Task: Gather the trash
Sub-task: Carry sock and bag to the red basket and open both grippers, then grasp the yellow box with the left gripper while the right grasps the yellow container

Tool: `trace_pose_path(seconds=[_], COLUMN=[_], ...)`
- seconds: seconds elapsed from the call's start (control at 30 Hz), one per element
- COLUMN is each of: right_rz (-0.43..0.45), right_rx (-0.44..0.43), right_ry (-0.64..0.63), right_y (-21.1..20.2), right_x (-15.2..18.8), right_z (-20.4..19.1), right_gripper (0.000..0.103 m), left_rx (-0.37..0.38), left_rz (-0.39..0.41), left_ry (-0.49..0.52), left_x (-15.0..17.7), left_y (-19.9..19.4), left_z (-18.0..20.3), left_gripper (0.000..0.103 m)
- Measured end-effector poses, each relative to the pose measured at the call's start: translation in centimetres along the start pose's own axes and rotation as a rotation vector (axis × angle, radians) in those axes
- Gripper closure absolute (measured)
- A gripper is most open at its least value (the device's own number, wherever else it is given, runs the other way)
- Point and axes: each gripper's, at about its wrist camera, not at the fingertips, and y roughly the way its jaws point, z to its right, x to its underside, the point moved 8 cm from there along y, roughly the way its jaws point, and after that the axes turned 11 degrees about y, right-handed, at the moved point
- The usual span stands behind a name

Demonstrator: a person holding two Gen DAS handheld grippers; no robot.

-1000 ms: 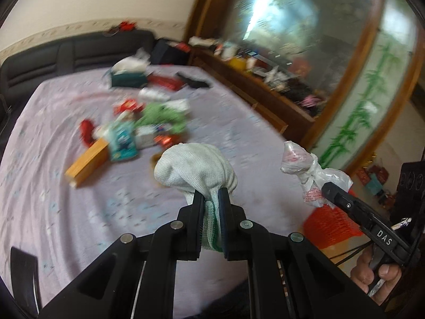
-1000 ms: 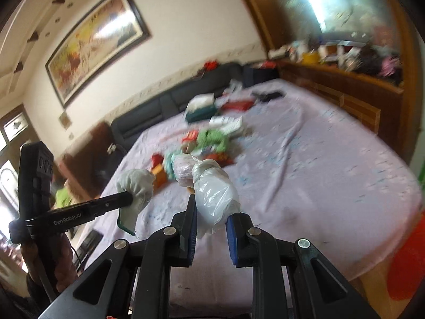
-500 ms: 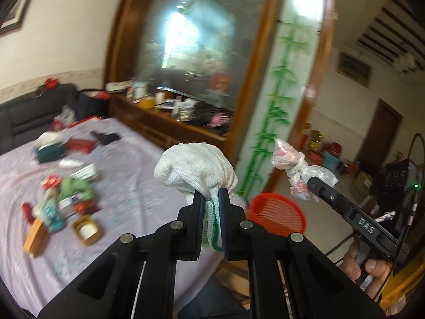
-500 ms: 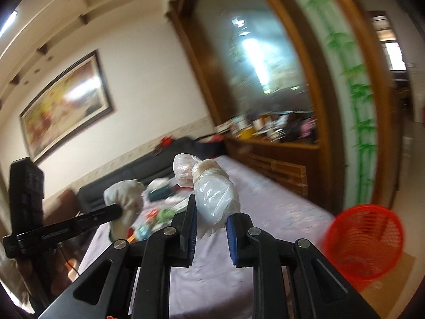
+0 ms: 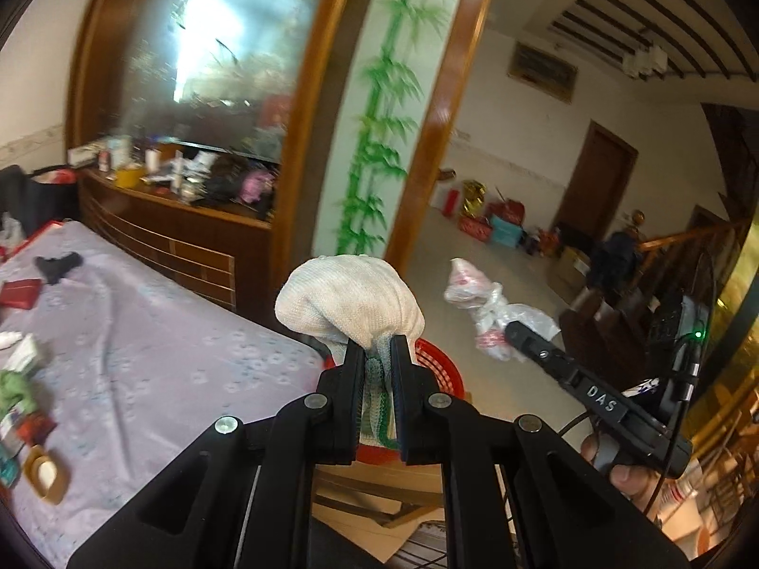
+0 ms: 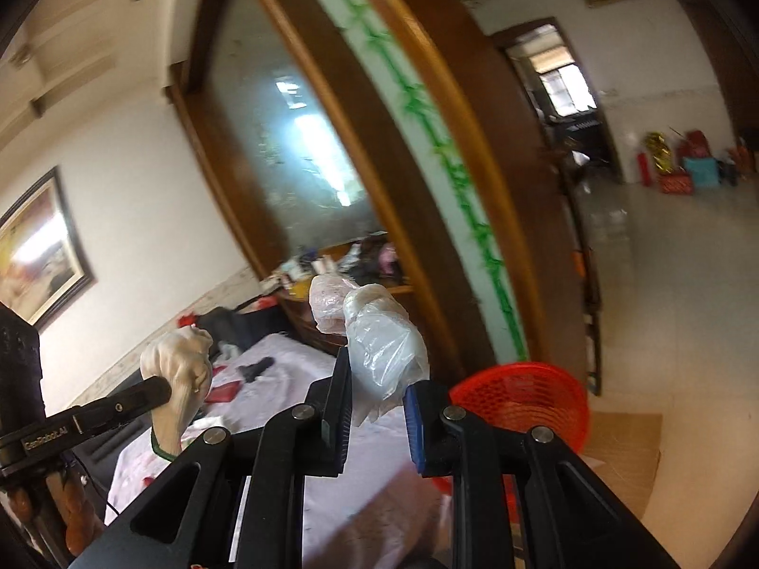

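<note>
1. L claw (image 5: pixel 378 360) clamped on a white knit cloth wad (image 5: pixel 348 306); the wad bulges above the fingertips, its green-edged tail hangs down btwn the fingers.
2. R claw (image 6: pixel 378 391) clamped on a crumpled clear plastic bag (image 6: pixel 379 348); bag sticks up and out past the tips, held nearer the left finger, gap on the blue-pad side.
3. In L wrist view the R claw shows at right w/ the same bag, red print on the plastic; a hand (image 5: pixel 626 474) grips its handle at lower right.
4. In R wrist view the L claw shows at left w/ the cloth wad.
5. Red mesh basket (image 6: pixel 526 396) sits on the floor just beside the table edge, on a cardboard sheet (image 6: pixel 626 450). In L view it's right behind the claw, mostly hidden.
6. Both items held in the air, near the basket, not in it.
7. Table (image 5: pixel 156 332) w/ lilac floral cover at left, more clutter on it: red packet (image 5: pixel 21 291), black item (image 5: pixel 57 265), small round tan container (image 5: pixel 47 474).
8. Bkgd: wood cabinet w/ clutter, bamboo-print panel, tiled floor. R view motion-blurred.
</note>
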Motion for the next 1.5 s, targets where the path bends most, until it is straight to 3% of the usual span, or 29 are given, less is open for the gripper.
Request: trace_pose_path(seconds=[0.1, 0.4, 0.7, 0.8, 0.87, 0.93, 0.97, 1.1, 1.13, 1.23, 1.3, 1.5], right_rz=[-0.02, -0.078, -0.14, -0.146, -0.146, -0.136, -0.132, -0.099, -0.093, -0.067, -0.066, -0.12], right_rx=[0.044, 0.147, 0.21, 0.233, 0.24, 0.239, 0.237, 0.203, 0.183, 0.115, 0.053, -0.17], right_ry=[0.044, 0.146, 0.203, 0.217, 0.227, 0.227, 0.225, 0.209, 0.207, 0.167, 0.128, 0.009], right_y=[1.5, 5.1, 7.5, 8.1, 8.2, 7.9, 8.0, 7.3, 7.1, 6.6, 6.4, 6.3], right_x=[0.0, 0.9, 1.9, 2.1, 2.0, 1.6, 1.4, 0.6, 0.4, 0.1, 0.4, 3.4], right_z=[2.7, 9.1, 12.9, 13.8, 14.4, 14.4, 14.3, 13.0, 12.3, 9.5, 6.8, -2.8], right_gripper=[0.083, 0.083, 0.08, 0.075, 0.068, 0.06, 0.051, 0.05, 0.049, 0.038, 0.029, 0.021], left_rx=[0.065, 0.156, 0.171, 0.151, 0.151, 0.15, 0.149, 0.106, 0.086, -0.014, -0.096, -0.338], left_rz=[-0.034, -0.178, -0.296, -0.313, -0.319, -0.289, -0.276, -0.212, -0.191, -0.111, -0.076, -0.024], left_ry=[0.001, -0.025, -0.025, -0.022, -0.04, -0.058, -0.055, -0.055, -0.05, -0.045, -0.053, -0.126], left_x=[-0.1, 2.1, 5.6, 6.5, 6.8, 6.3, 6.0, 4.8, 4.6, 4.1, 4.5, 7.7], left_y=[3.5, 14.3, 21.7, 22.8, 22.9, 22.1, 21.5, 17.5, 16.0, 10.5, 6.5, -5.2], left_z=[0.8, 1.5, 2.0, 1.5, 1.1, 0.8, 0.6, -0.6, -1.0, -2.8, -4.5, -10.3], left_gripper=[0.093, 0.093, 0.092, 0.083, 0.058, 0.054, 0.054, 0.051, 0.046, 0.027, 0.027, 0.027])
